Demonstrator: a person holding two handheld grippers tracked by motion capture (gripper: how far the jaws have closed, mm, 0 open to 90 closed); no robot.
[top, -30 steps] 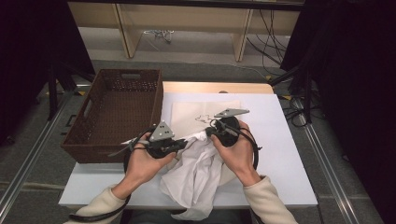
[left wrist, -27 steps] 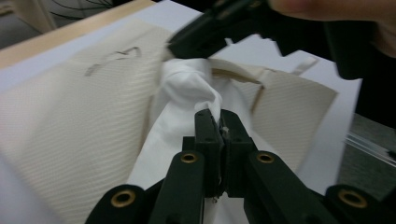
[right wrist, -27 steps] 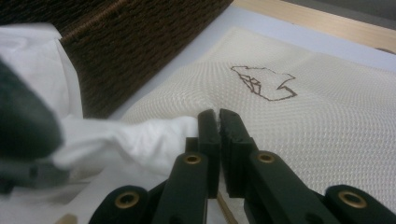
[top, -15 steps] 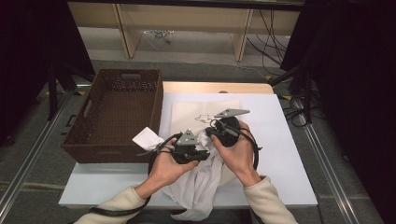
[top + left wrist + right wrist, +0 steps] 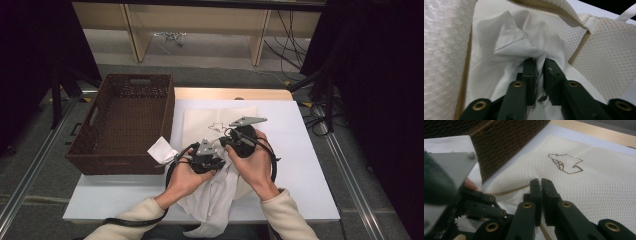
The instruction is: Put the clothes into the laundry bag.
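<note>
You're stuffing the white garment (image 5: 511,50) into the mesh bag (image 5: 584,185). Right gripper (image 5: 541,185) is clamped on the bag's edge; left gripper (image 5: 539,65) jaws, just been opening, barely apart around cloth. Next, back out left.

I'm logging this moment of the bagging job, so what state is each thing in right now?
Mesh laundry bag: flat on the table, zipper mouth held open.
White garment: crumpled, partly inside the bag.
Left gripper: jaws just opening, cloth between them.
Right gripper: shut on the bag's edge.
Wicker basket: upright; a white cloth at its near corner.
</note>
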